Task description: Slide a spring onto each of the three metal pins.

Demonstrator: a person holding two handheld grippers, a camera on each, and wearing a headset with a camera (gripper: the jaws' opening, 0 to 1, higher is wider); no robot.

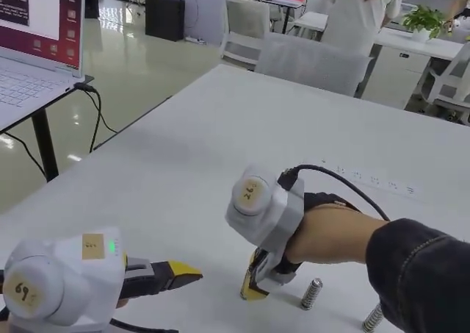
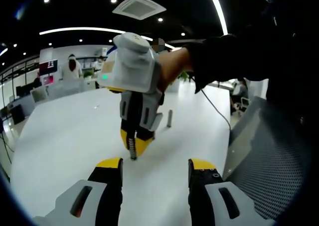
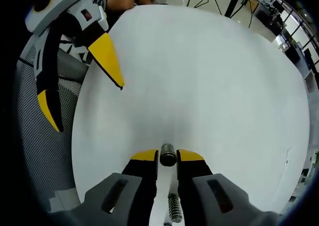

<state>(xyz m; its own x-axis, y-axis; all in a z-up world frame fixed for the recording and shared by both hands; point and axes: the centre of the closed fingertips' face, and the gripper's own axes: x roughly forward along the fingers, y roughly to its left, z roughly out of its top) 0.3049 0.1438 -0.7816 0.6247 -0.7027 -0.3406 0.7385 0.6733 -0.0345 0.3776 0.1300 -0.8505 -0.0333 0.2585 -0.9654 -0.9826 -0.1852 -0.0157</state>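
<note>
My right gripper (image 1: 253,289) points down at the white table (image 1: 220,142), shut on a small coiled spring (image 3: 168,155). In the left gripper view that spring (image 2: 132,147) hangs upright between the right gripper's (image 2: 134,143) yellow tips, its lower end at the tabletop. A second spring (image 1: 312,292) stands upright just right of it, and a third (image 1: 373,318) leans near my sleeve. My left gripper (image 1: 187,274) hovers at the lower left, open and holding nothing, aimed at the right one. I cannot make out bare pins.
A laptop (image 1: 29,46) sits on a side stand at the far left, with cables hanging down. Chairs (image 1: 308,61) and a person stand beyond the table's far edge. A mesh chair (image 2: 269,156) is close by my side of the table.
</note>
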